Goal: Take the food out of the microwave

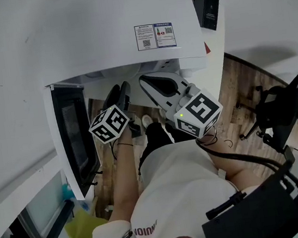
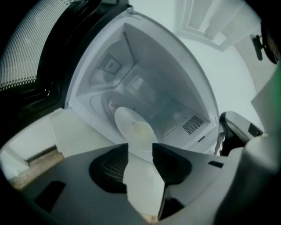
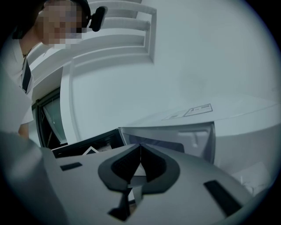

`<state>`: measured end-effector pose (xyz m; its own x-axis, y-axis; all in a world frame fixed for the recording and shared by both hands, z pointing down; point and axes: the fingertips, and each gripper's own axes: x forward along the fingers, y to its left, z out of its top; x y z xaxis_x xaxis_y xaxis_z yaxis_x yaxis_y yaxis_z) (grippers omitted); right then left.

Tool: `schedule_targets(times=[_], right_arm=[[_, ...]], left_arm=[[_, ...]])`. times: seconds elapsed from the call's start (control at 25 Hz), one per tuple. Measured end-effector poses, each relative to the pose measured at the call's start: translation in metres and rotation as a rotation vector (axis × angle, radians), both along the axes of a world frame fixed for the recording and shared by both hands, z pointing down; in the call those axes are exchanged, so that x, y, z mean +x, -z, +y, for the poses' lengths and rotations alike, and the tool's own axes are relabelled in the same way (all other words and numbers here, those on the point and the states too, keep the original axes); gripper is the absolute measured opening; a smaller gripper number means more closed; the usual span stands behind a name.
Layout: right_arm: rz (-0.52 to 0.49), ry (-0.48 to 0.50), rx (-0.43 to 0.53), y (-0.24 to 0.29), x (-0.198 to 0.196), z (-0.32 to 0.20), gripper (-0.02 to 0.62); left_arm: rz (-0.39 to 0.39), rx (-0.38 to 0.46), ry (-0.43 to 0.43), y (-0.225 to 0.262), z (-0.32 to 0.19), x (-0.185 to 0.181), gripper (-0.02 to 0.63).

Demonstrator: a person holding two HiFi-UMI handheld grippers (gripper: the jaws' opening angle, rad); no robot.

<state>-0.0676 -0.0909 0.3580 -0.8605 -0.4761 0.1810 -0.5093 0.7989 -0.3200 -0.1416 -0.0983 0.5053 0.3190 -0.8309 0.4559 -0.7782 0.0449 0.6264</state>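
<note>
The white microwave (image 1: 120,31) stands with its door (image 1: 74,137) swung open to the left. In the left gripper view a white plate (image 2: 131,127) with a pale piece of food (image 2: 141,129) lies on the cavity floor (image 2: 175,114). My left gripper (image 2: 140,149) is open just in front of the plate, apart from it, with nothing between its jaws. In the head view it (image 1: 122,89) points under the microwave's front edge. My right gripper (image 3: 140,151) is shut and empty, and hangs in front of the oven (image 3: 237,118) to the right (image 1: 147,83).
The dark glass door (image 2: 26,57) stands close on the left of my left gripper. A black office chair (image 1: 284,105) stands on the wooden floor (image 1: 238,86) at the right. A yellow thing (image 1: 85,229) lies at the lower left, a black case (image 1: 256,216) at the lower right.
</note>
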Motion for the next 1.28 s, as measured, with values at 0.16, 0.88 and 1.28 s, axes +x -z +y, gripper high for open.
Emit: schedule_targets(times=[0.16, 0.88, 1.28], right_arm=[[0.000, -0.006, -0.008, -0.002, 0.000, -0.001, 0.021], [0.025, -0.030, -0.010, -0.004, 0.004, -0.004, 0.021], [0.026, -0.038, -0.015, -0.005, 0.007, -0.005, 0.021]], left_arm=[[0.126, -0.009, 0.050, -0.004, -0.006, -0.001, 0.167], [0.358, -0.051, 0.147, -0.016, -0.018, -0.001, 0.164], [0.418, -0.042, 0.156, -0.017, -0.021, 0.002, 0.108]])
